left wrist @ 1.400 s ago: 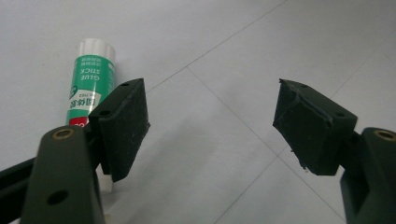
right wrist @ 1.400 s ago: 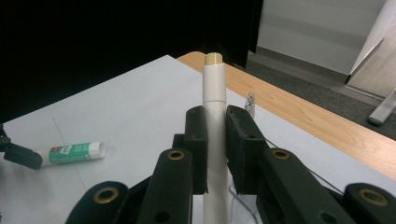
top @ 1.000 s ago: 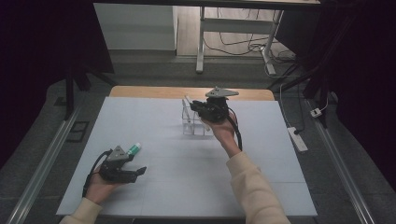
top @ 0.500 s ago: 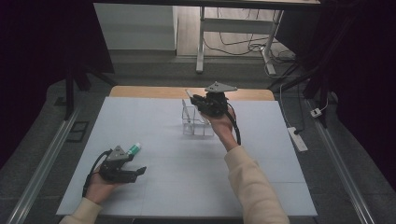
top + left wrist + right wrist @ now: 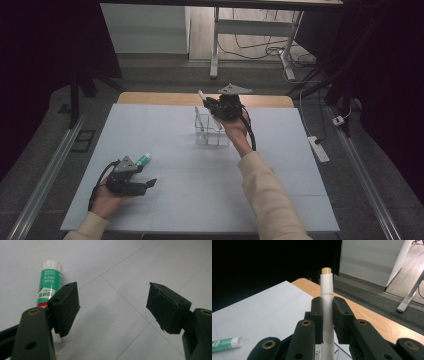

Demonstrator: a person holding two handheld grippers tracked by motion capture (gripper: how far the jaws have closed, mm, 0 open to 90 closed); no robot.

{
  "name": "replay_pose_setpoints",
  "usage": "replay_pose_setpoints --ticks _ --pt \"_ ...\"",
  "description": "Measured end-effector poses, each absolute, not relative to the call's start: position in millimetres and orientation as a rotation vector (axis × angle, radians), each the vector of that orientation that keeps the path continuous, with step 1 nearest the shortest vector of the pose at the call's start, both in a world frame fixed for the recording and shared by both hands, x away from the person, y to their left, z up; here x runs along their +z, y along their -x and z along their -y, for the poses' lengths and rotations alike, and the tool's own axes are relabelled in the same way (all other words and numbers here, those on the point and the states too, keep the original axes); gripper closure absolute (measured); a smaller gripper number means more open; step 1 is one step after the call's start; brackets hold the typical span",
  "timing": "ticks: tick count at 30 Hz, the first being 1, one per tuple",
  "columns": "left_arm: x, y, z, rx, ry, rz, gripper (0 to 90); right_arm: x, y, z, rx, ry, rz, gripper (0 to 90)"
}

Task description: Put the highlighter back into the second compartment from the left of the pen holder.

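Note:
My right gripper (image 5: 209, 101) is raised above the far middle of the table, shut on a white marker (image 5: 327, 292) with a tan end cap that stands upright between its pads. Just below it stands a clear plastic organizer (image 5: 211, 131) with compartments. A green and white glue stick (image 5: 49, 282) lies on the white table sheet; in the high view the glue stick (image 5: 143, 159) is at the near left. My left gripper (image 5: 148, 184) rests low on the table beside it, open, with nothing between its jaws.
The white sheet (image 5: 165, 130) covers most of the wooden table (image 5: 150, 98). A power strip (image 5: 319, 149) lies on the floor to the right. Metal rails run along both sides, and a desk frame (image 5: 215, 45) stands beyond the far edge.
My right gripper has lifted and moved slightly away from me with the marker, now above the organizer's far side. The left gripper has stayed put.

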State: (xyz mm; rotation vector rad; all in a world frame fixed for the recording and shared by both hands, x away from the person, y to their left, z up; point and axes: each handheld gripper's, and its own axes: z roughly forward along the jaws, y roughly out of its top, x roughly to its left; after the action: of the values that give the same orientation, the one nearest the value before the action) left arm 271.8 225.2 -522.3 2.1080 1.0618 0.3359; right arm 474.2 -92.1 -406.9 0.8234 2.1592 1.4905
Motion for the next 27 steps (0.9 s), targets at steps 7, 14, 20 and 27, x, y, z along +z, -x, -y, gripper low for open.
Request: replay_pose_setpoints --ticks 7,14,20,27 --pt "-523 -272 -225 0.335 -2.11 -1.061 26.0 -408 -479 92 1.507 -0.843 -2.14 78.3" --pt "-523 -272 -225 0.336 -2.111 -1.06 26.0 -411 -484 88 1.53 -0.848 -2.118 78.4" --pt "-523 -272 -224 0.335 -2.113 -1.058 26.0 -415 -488 85 1.549 -0.864 -2.114 78.3" --pt "-524 -272 -224 0.334 -2.117 -1.061 26.0 -418 -492 84 1.569 -0.88 -2.089 78.3"
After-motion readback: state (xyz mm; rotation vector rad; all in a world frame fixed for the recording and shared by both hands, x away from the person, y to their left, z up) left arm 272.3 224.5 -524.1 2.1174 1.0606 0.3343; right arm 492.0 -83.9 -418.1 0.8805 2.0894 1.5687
